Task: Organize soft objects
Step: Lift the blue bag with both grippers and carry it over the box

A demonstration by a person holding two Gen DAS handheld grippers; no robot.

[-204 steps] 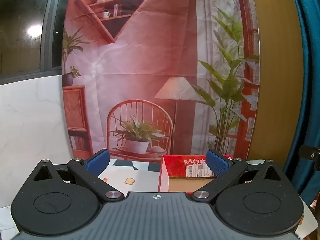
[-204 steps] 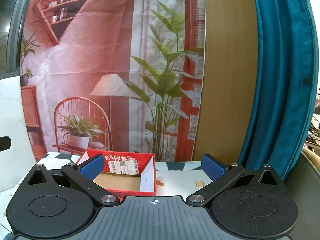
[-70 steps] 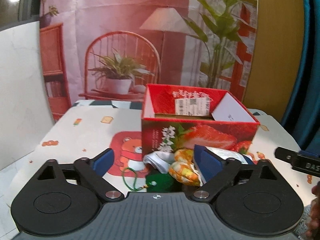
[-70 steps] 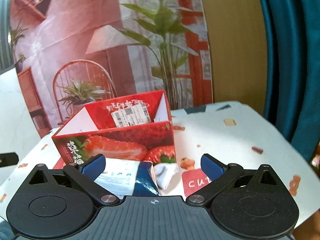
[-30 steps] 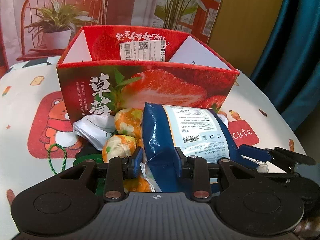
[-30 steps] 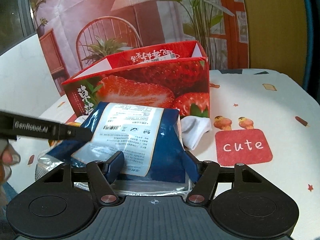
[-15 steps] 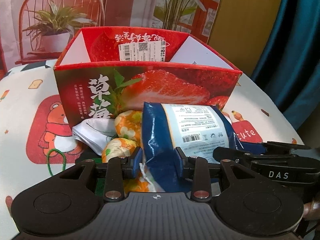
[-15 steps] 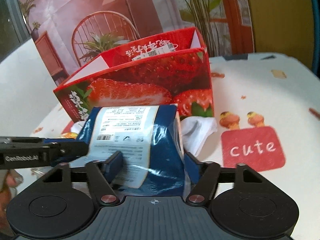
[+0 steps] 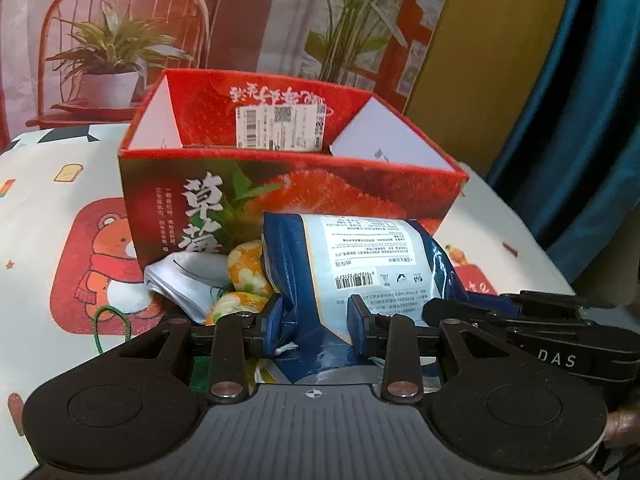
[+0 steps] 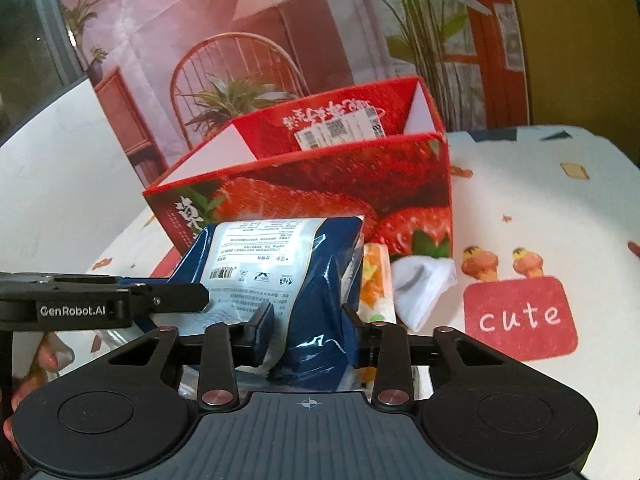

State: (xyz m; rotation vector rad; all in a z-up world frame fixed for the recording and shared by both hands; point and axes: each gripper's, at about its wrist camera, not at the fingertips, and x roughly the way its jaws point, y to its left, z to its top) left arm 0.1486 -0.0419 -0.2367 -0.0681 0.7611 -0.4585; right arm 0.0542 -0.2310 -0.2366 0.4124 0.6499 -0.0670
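On the table, the left gripper (image 9: 314, 318) pinches the blue bag (image 9: 344, 272) just in front of the red box (image 9: 280, 184). The right gripper (image 10: 308, 330) is closing its jaws on the same bag.

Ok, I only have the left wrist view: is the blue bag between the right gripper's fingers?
Observer: Yes. The right gripper has the blue bag between its fingers, and they are closing on it.
Operator: Anything hidden behind the bag on that side?
Observer: A white sock lies on the table, in front of the strawberry box.
Operator: Is it touching the red cute patch?
Observer: No, it lies just apart from the cute patch.
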